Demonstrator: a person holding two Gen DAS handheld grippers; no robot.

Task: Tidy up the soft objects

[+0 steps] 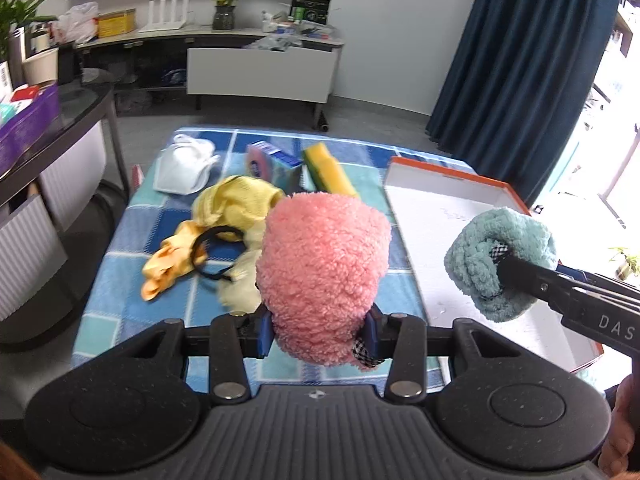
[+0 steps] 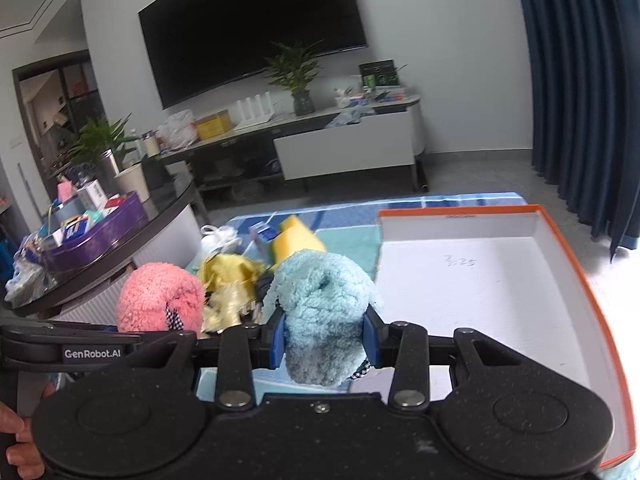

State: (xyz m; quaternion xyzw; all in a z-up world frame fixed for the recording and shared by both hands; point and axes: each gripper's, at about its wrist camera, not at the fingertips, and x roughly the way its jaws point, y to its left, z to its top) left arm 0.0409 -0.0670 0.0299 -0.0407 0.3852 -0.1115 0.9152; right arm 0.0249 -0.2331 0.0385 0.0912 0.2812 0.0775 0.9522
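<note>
My left gripper [image 1: 320, 334] is shut on a fluffy pink sock [image 1: 324, 264] and holds it above the blue checked cloth [image 1: 132, 224]. The pink sock also shows in the right wrist view [image 2: 158, 302]. My right gripper [image 2: 324, 340] is shut on a fluffy light-blue sock [image 2: 324, 304], held at the left edge of a white box with an orange rim [image 2: 480, 292]. In the left wrist view the blue sock [image 1: 504, 260] hangs over the box [image 1: 440, 216]. The box interior looks bare.
On the cloth lie a yellow garment [image 1: 236, 204], an orange fabric piece with a black hair band [image 1: 172, 260], a white mask [image 1: 184, 168], a yellow-green sponge [image 1: 328, 172] and a small blue-pink pack [image 1: 268, 160]. A dark round table [image 1: 52, 120] stands left.
</note>
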